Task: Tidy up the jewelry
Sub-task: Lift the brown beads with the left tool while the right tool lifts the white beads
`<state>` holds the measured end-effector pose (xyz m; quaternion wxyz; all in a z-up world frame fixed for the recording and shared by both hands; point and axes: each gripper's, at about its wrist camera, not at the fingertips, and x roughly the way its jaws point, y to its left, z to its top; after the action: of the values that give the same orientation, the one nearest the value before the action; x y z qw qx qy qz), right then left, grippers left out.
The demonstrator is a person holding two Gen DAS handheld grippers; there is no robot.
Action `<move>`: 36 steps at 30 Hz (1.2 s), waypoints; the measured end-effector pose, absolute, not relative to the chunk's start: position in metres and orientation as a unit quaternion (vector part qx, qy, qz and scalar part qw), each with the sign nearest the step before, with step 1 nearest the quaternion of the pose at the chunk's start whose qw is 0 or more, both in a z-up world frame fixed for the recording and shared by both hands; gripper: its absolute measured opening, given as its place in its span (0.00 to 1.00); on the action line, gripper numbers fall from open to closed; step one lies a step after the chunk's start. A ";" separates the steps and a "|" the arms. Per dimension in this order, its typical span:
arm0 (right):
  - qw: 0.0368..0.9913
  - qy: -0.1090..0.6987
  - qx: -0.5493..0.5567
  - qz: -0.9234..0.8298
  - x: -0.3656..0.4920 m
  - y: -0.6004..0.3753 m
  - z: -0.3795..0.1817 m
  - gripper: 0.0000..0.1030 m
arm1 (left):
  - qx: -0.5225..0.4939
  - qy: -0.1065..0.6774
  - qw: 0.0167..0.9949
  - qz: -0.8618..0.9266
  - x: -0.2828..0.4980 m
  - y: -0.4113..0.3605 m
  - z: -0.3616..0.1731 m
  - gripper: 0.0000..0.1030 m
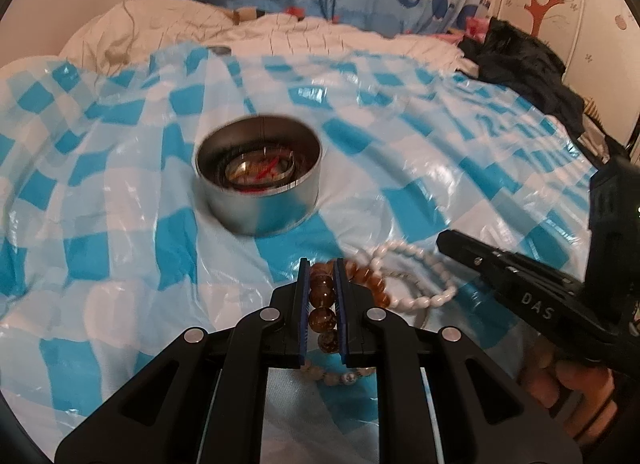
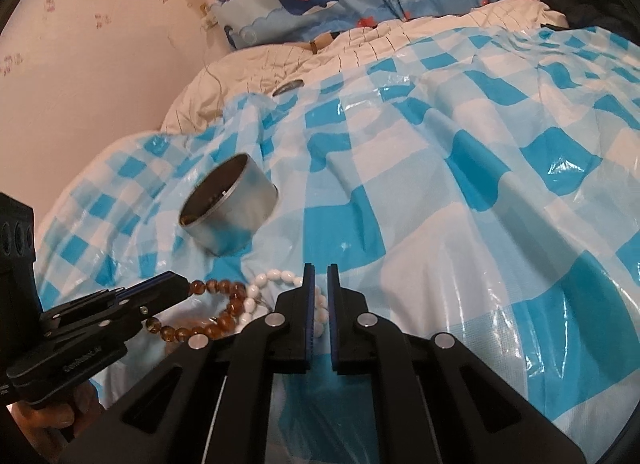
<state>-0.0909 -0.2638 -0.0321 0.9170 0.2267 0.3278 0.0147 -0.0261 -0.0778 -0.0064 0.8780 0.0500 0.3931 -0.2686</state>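
The amber bracelet (image 1: 322, 304) is clamped between the left tongs (image 1: 321, 276) low over the bed's checked sheet (image 1: 440, 167), probably for carrying to the open tin (image 1: 260, 175) beyond, while the white bracelet (image 2: 280, 288) appears pinned by the nearly shut right tongs (image 2: 320, 276) to keep it back.

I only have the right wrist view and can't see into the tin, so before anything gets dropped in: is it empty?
Observer: No. A ring-shaped piece with something red on it lies inside the tin.
Operator: How does the left gripper hold the amber bracelet?
Observer: The left gripper has its jaws shut on the amber bracelet, several beads lined up between the pads.
Operator: Any jewelry besides that and the white bracelet?
Observer: Yes, a pale speckled bracelet lies just beneath the left gripper.
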 end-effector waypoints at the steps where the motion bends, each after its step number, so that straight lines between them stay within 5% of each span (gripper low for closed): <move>1: 0.916 0.329 0.228 0.018 -0.090 -0.263 -0.031 0.07 | 0.050 0.391 0.879 -0.270 -0.027 -0.078 -0.004 0.10; 11: 0.912 0.350 0.212 0.015 -0.088 -0.258 -0.026 0.07 | 0.036 0.354 0.891 -0.282 -0.032 -0.062 0.035 0.10; 14: 0.903 0.381 0.198 0.002 -0.088 -0.256 -0.033 0.22 | 0.044 0.348 0.892 -0.286 -0.032 -0.060 0.043 0.10; 16: 0.902 0.392 0.180 0.001 -0.087 -0.252 -0.034 0.23 | 0.048 0.340 0.894 -0.287 -0.032 -0.059 0.050 0.10; 19: 0.906 0.398 0.143 -0.005 -0.086 -0.244 -0.035 0.17 | 0.050 0.328 0.899 -0.286 -0.029 -0.060 0.061 0.10; 20: 0.906 0.400 0.139 0.000 -0.085 -0.243 -0.035 0.08 | 0.047 0.323 0.900 -0.288 -0.027 -0.060 0.065 0.10; 30: 0.918 0.325 0.213 0.077 -0.095 -0.255 0.006 0.08 | -0.038 0.269 0.910 -0.312 0.027 -0.053 0.112 0.10; 36: 0.918 0.291 0.246 0.110 -0.078 -0.263 0.039 0.08 | -0.073 0.356 0.886 -0.287 0.076 -0.055 0.067 0.10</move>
<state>-0.0784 -0.2629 0.0389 0.9181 0.2457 0.2907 0.1101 0.0758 -0.0554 0.0672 0.8865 -0.0730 0.3557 -0.2869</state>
